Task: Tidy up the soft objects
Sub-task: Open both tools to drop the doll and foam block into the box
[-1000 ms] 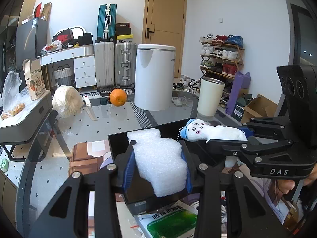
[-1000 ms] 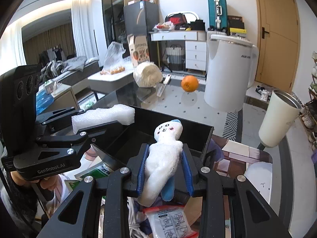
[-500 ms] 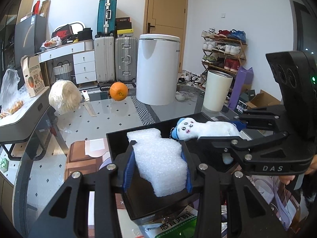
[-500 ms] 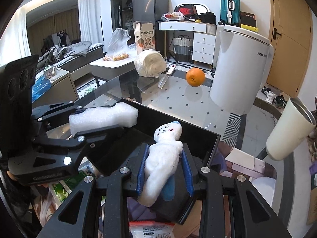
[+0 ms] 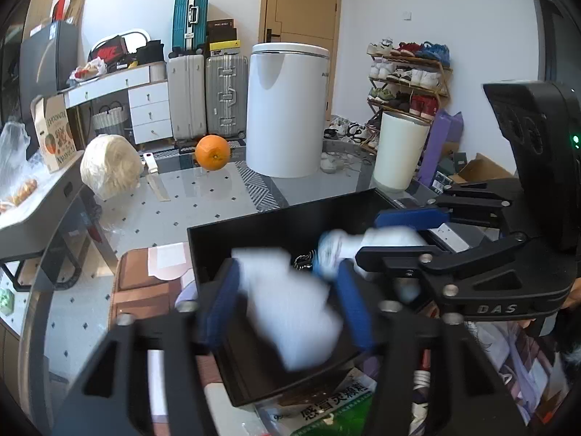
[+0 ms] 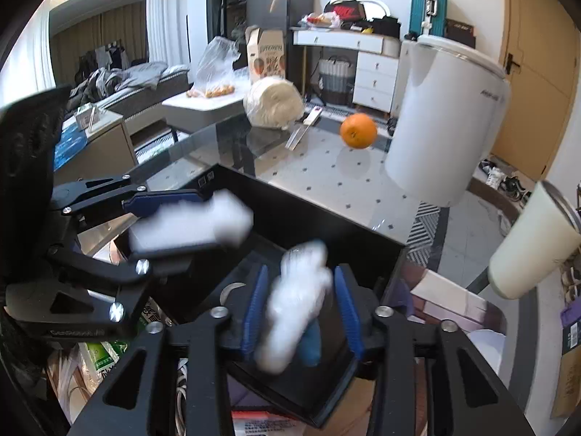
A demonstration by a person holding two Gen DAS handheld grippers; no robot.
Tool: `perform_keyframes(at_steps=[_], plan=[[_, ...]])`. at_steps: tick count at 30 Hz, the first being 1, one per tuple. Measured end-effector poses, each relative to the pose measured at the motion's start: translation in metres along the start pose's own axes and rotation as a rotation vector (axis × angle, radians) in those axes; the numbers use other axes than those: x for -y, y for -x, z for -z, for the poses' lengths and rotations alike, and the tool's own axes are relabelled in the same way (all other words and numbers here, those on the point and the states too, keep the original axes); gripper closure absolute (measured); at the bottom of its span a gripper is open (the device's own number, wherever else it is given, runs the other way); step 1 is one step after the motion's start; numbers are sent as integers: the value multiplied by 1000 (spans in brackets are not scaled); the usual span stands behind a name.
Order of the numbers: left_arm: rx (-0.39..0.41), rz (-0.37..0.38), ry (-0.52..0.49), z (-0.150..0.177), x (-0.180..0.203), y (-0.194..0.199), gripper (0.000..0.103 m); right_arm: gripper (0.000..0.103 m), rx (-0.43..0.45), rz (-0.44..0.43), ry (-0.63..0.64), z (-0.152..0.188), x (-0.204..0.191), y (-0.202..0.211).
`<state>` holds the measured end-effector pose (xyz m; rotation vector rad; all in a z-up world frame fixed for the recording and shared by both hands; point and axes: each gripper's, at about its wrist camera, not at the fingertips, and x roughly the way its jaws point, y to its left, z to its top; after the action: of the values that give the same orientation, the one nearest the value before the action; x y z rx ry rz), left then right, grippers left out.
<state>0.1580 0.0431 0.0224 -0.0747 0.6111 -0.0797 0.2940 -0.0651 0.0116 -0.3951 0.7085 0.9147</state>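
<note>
My left gripper stands open over the black box; the white foam block is blurred between its spread blue pads and no longer pinched. My right gripper is also open over the same box; the white plush doll with a blue cap is blurred between its pads. The left gripper with the foam shows at the left of the right wrist view. The right gripper with the doll shows at the right of the left wrist view.
On the glass table stand a tall white canister, an orange, a pale round bundle, a knife and a white tumbler. Packets and papers lie under the box's near side.
Both grippers have opened. The foam block and the doll, held firmly before, are now loose and blurred between the pads, over the black box.
</note>
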Motion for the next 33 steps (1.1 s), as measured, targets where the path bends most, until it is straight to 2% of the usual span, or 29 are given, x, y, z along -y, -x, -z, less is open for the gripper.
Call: perform_keyframes(at_steps=[1,3,5,7,9,12,18,24,33], plan=[[4,-1,4,0,0,2,30,48,15,-2,-3,1,1,5],[19,5,3,-1,2,8,13,47,35,7,-4,4,2,13],[32,-1,5,-2,3,13,7,43,36,23,-14,7,3,21],[38,6,8,-1,5,18,4,31,54,28,-33,12,4,31],[40,6,14,1,6,25,0,11,79,30,-58,17,5,41],[57,-19,19,7,5,36,0,1,101,51,-107,28,6,58],[72,-24,69,18,-1,57,0,1,97,63,-162,53,3,76],[70,-46,61,33,6,74,0,1,82,75,-227,76,7,89],[52,-64,42,50,26,84,0,1,33,104,-198,89,9,91]])
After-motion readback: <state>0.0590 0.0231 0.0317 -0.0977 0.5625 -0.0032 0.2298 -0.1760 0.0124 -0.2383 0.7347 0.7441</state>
